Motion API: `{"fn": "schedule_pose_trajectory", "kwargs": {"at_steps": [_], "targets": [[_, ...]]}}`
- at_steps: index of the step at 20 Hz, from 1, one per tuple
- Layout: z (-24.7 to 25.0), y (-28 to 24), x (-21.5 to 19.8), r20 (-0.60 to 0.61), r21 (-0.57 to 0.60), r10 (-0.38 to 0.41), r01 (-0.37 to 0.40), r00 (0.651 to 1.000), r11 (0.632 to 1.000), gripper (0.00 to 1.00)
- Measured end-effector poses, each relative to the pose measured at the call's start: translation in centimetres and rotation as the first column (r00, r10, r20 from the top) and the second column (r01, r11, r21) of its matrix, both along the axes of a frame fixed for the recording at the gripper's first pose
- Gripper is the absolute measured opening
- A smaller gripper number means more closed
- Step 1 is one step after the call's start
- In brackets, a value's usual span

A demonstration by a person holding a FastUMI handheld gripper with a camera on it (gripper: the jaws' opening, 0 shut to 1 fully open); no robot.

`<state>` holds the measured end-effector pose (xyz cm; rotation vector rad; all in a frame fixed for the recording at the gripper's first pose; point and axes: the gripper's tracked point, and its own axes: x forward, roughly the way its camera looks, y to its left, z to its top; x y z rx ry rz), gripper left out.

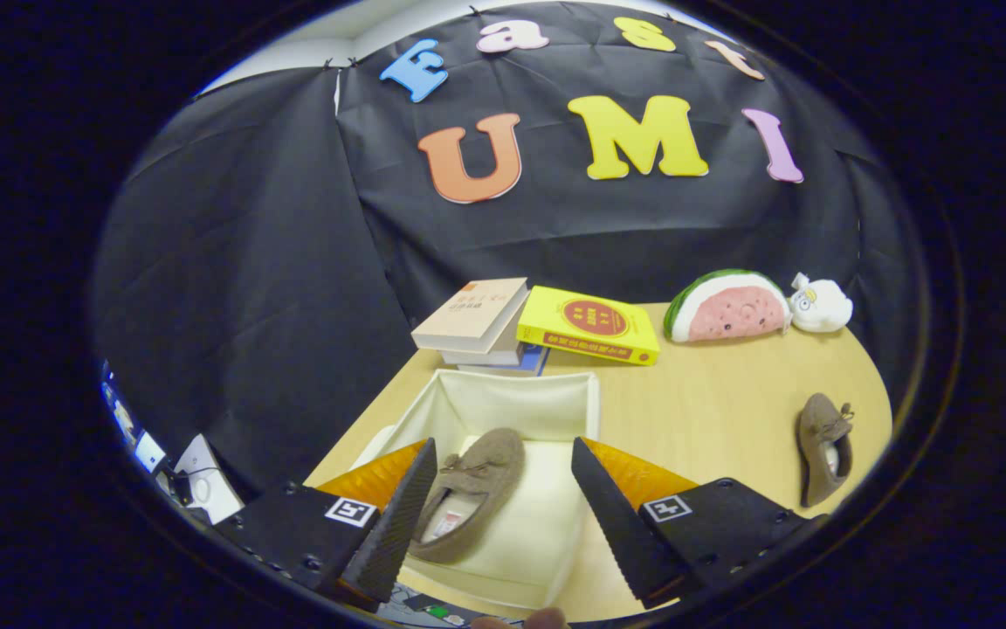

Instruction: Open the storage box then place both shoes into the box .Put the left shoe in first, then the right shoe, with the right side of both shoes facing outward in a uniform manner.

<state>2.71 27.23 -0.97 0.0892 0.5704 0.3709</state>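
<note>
Hovering low in the frame, the tool (503, 507) is spread wide, its ridged fingers (403, 515) gripping nothing. Between them sits an open, cream fabric box (512, 406) holding one soft brown shoe (468, 498) with a small bow. At lower right, the other shoe (824, 445) lies on the pale wooden desk (713, 411). Stacked books (477, 323), a yellow book (590, 325) and a watermelon plush (727, 306) line the desk's far edge.

Recording booth, black cloth wall (250, 288), wooden table (713, 411) staged with books (477, 319), plush toys (730, 307)
</note>
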Motion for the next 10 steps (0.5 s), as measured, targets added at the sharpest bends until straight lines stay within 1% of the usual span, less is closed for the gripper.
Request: {"fn": "schedule_pose_trajectory", "kwargs": {"at_steps": [6, 10], "targets": [[2.1, -12.8, 1.3, 0.063, -0.050, -0.034, 0.037, 0.997, 0.998, 0.95], [1.6, -24.4, 3.4, 0.118, -0.135, -0.127, 0.143, 0.985, 0.980, 0.95]]}}
